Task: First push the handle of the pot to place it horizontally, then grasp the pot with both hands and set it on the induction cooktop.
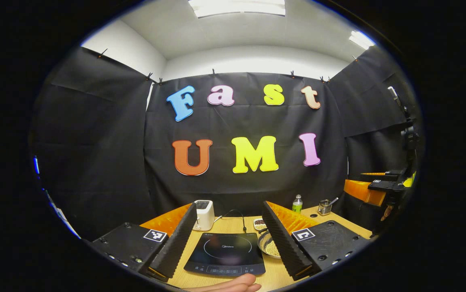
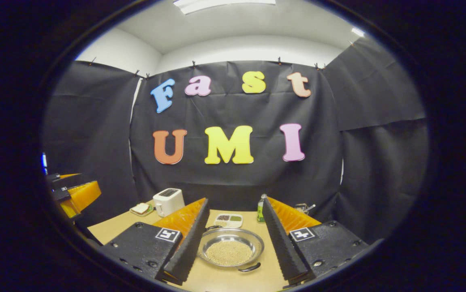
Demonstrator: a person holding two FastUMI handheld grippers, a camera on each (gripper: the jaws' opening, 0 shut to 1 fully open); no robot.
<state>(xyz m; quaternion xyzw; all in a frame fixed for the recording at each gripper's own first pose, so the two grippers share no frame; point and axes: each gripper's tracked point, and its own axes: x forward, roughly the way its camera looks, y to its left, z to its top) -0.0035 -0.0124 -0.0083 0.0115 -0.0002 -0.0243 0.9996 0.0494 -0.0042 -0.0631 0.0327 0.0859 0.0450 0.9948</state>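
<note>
Pot sits low in the centre of the right gripper view, a shallow metal pan filled with small pale grains, resting on the wooden table between the fingers of the right gripper. Its dark handle lies along the near rim, toward the bottom of the frame. Those tongs are spread wide and hold nothing; whether the finger tips touch the pot, I cannot tell. In the left gripper view the pot shows at lower right of centre, partly hidden behind the right-hand finger, just beside the induction cooktop, which lies flat and bare between the fingers of the left gripper. These tongs too stand wide open, gripping nothing. A hand edges in at the very bottom of that frame.

Farther back on the table (toward the black cloth) stand a white toaster, a small divided dish and a green bottle. At the left edge of the right gripper view the other gripper shows, well apart from the pot.
</note>
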